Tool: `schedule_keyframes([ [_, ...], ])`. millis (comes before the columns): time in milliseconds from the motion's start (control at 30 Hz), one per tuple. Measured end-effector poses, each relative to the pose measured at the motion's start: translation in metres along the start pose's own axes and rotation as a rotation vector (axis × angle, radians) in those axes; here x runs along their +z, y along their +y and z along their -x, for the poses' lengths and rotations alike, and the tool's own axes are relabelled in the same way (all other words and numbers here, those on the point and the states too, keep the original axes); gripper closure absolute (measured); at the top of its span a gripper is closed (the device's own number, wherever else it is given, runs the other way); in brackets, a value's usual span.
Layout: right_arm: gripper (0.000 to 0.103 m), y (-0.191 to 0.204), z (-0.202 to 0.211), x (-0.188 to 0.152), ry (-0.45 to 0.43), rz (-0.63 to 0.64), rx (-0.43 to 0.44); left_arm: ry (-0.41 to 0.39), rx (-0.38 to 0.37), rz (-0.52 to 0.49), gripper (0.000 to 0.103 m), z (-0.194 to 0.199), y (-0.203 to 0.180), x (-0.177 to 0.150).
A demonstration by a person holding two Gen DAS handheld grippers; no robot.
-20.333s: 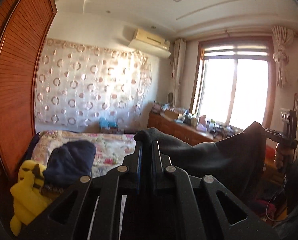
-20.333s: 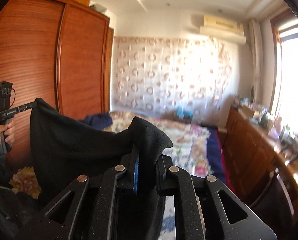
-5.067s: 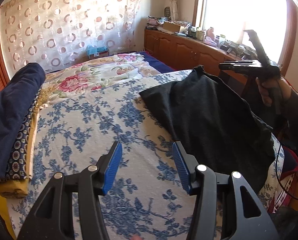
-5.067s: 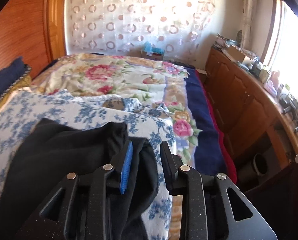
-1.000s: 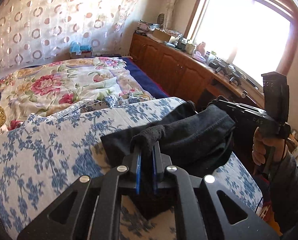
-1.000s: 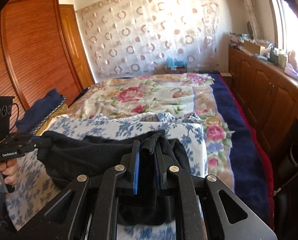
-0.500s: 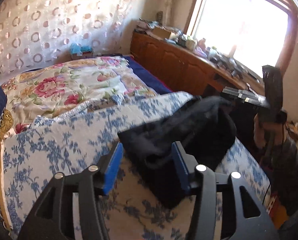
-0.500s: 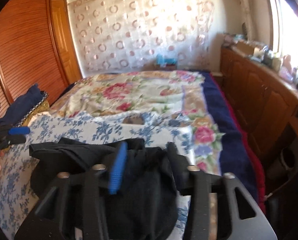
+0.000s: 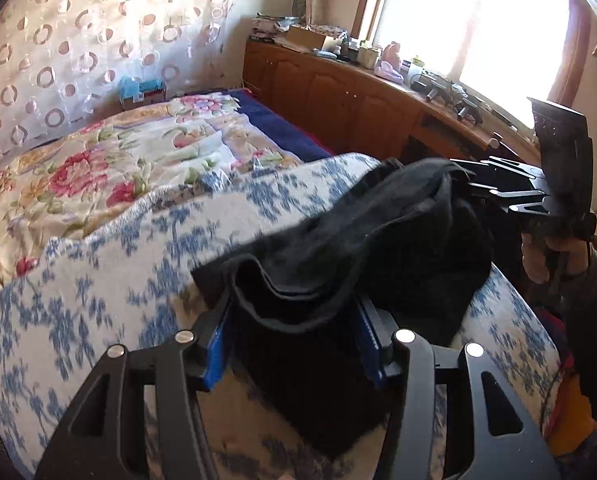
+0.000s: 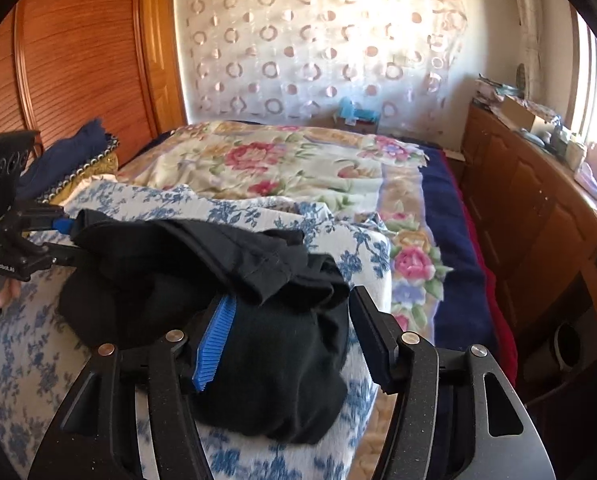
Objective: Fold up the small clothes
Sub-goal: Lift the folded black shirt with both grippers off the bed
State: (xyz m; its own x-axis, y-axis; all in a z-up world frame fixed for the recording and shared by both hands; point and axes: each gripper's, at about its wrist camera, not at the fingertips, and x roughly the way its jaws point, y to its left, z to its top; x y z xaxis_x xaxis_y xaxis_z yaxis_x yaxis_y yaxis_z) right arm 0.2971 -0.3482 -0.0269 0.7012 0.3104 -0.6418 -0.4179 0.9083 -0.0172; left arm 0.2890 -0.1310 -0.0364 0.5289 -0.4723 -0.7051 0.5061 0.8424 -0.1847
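A black garment lies in a loose folded heap on the blue-and-white floral sheet near the bed's foot; it also shows in the right wrist view. My left gripper is open, its jaws standing either side of the garment's near corner, not pinching it. My right gripper is open, its jaws straddling the other end of the heap. Each gripper appears in the other's view: the right, the left.
A flowered quilt covers the far half of the bed, with a navy blanket edge on the right. Stacked dark blue and yellow bedding sits by the wooden wardrobe. A cluttered wooden cabinet runs under the window.
One second ago both grippers were shut on the garment and held its edges up. Both have since opened, and the garment has dropped onto the sheet in a folded heap.
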Motion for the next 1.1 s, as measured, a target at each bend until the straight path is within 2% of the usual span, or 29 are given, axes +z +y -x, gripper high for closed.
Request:
schedule_keyframes([
  [33, 0.043, 0.0, -0.004, 0.003, -0.003, 0.005, 0.005, -0.001, 0.009, 0.006, 0.051, -0.003, 0.003, 0.003],
  [67, 0.053, -0.002, -0.009, 0.007, -0.011, 0.009, 0.027, -0.003, 0.012, 0.012, 0.051, -0.006, 0.005, 0.006],
  [100, 0.087, -0.002, -0.012, 0.011, -0.02, 0.007, 0.052, -0.004, 0.019, 0.016, 0.051, -0.009, 0.009, 0.008],
  [133, 0.099, -0.004, -0.017, 0.015, -0.022, 0.001, 0.076, -0.006, 0.038, 0.015, 0.051, -0.013, 0.012, 0.01],
  [233, 0.101, -0.011, -0.027, 0.023, -0.031, -0.023, 0.071, -0.015, 0.112, 0.011, 0.05, -0.022, 0.024, 0.013],
  [300, 0.102, -0.019, -0.036, 0.027, -0.003, -0.069, -0.019, -0.012, 0.203, 0.011, 0.05, -0.027, 0.032, 0.012],
  [333, 0.102, -0.025, -0.04, 0.027, 0.016, -0.099, -0.055, -0.013, 0.221, 0.01, 0.05, -0.027, 0.035, 0.01],
  [400, 0.101, -0.034, -0.045, 0.027, 0.037, -0.138, -0.095, -0.005, 0.224, 0.019, 0.05, -0.027, 0.039, 0.007],
  [467, 0.101, -0.037, -0.038, 0.024, 0.017, -0.151, -0.081, -0.008, 0.211, 0.026, 0.05, -0.022, 0.041, 0.004],
  [533, 0.092, -0.036, -0.029, 0.021, 0.009, -0.158, -0.072, -0.011, 0.199, 0.034, 0.05, -0.016, 0.042, 0.0],
  [600, 0.047, -0.031, -0.022, 0.019, 0.004, -0.16, -0.064, -0.012, 0.172, 0.052, 0.05, -0.01, 0.044, -0.002],
  [667, 0.034, -0.023, -0.015, 0.016, -0.006, -0.157, -0.03, -0.011, 0.138, 0.076, 0.05, -0.006, 0.046, -0.005],
  [867, 0.026, -0.01, -0.032, 0.006, 0.061, -0.153, -0.007, 0.036, 0.069, 0.131, 0.05, -0.021, 0.048, -0.009],
  [967, 0.024, -0.015, -0.046, -0.003, 0.1, -0.197, 0.001, 0.055, 0.051, 0.146, 0.05, -0.029, 0.049, -0.01],
  [1100, 0.023, -0.024, -0.055, -0.01, 0.119, -0.262, 0.056, 0.063, 0.04, 0.139, 0.05, -0.034, 0.046, -0.009],
])
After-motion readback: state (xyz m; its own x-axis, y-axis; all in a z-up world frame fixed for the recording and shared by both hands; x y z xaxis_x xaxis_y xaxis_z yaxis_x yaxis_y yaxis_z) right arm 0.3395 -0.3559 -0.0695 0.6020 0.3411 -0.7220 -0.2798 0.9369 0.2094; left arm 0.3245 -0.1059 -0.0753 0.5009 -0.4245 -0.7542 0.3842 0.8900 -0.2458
